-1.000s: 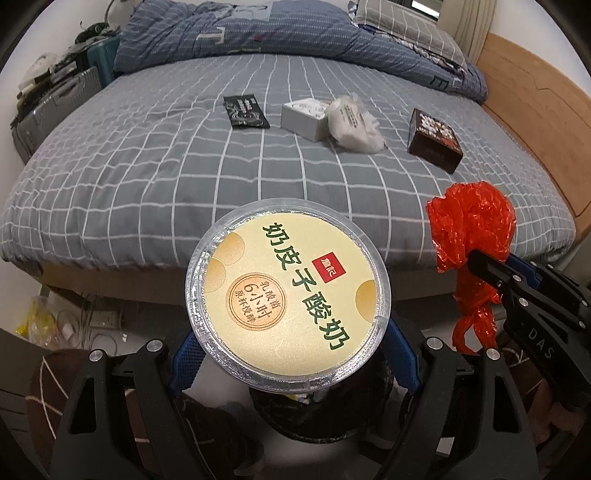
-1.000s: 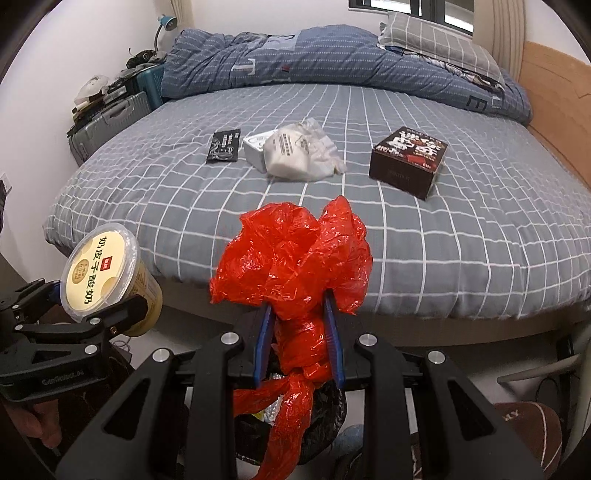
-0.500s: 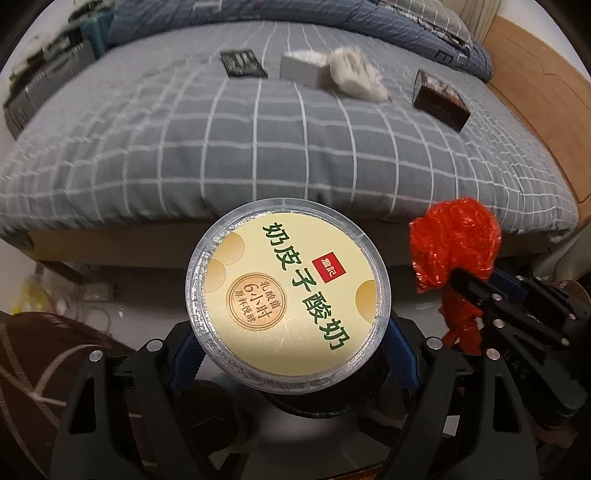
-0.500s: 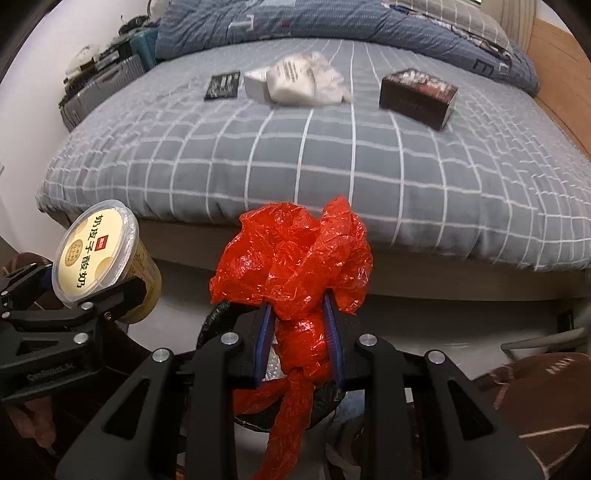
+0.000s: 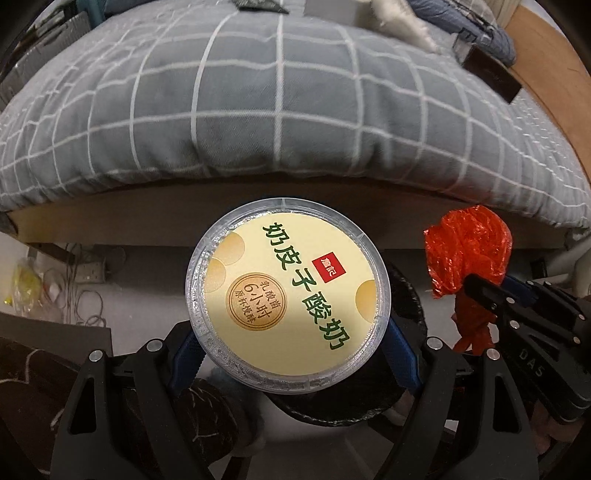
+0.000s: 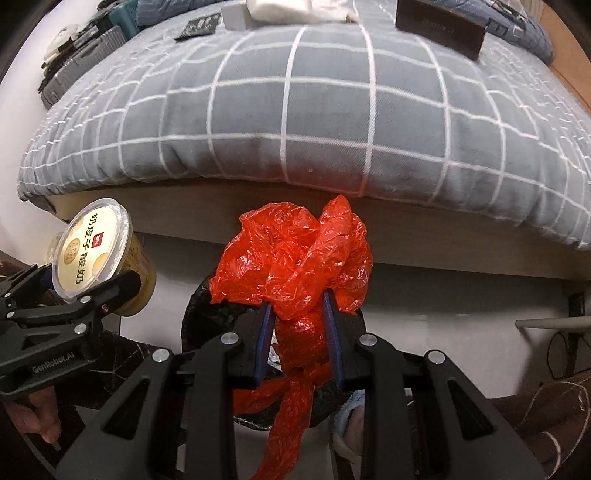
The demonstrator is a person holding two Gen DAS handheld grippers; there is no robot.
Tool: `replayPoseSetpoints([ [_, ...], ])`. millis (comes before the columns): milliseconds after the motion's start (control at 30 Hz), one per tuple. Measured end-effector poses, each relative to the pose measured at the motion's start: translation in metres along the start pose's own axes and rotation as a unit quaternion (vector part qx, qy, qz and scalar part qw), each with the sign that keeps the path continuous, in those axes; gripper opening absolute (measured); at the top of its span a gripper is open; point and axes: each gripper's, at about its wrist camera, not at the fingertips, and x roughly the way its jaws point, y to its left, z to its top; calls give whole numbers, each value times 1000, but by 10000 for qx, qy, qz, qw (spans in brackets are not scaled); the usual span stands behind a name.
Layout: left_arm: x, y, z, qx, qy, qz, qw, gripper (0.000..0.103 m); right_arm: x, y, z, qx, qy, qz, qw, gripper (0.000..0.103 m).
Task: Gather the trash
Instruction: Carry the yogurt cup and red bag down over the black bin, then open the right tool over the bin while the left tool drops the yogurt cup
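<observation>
Both clenched: left gripper [image 5: 291,347] grasping yogurt cup [image 5: 287,295], right gripper [image 6: 297,332] red bag [image 6: 295,258]; bin [image 6: 207,314] mostly hidden

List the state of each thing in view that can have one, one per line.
Yogurt cup: lid sealed, clamped in the left gripper, above the bin.
Red plastic bag: crumpled, pinched in the right gripper, not yet dropped.
Black-lined trash bin: open, below both grippers.
Dark box: closed, lying on the bed.
</observation>
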Motion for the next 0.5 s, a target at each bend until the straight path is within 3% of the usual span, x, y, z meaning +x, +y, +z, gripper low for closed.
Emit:
replayPoseSetpoints([
  [400, 24, 11, 0, -115, 327, 152, 9993, 80, 33, 11, 4, -89, 271, 40, 9996, 28],
  [500, 26, 12, -1, -156, 336, 172, 9992, 80, 36, 12, 3, -141, 233, 13, 9996, 36],
])
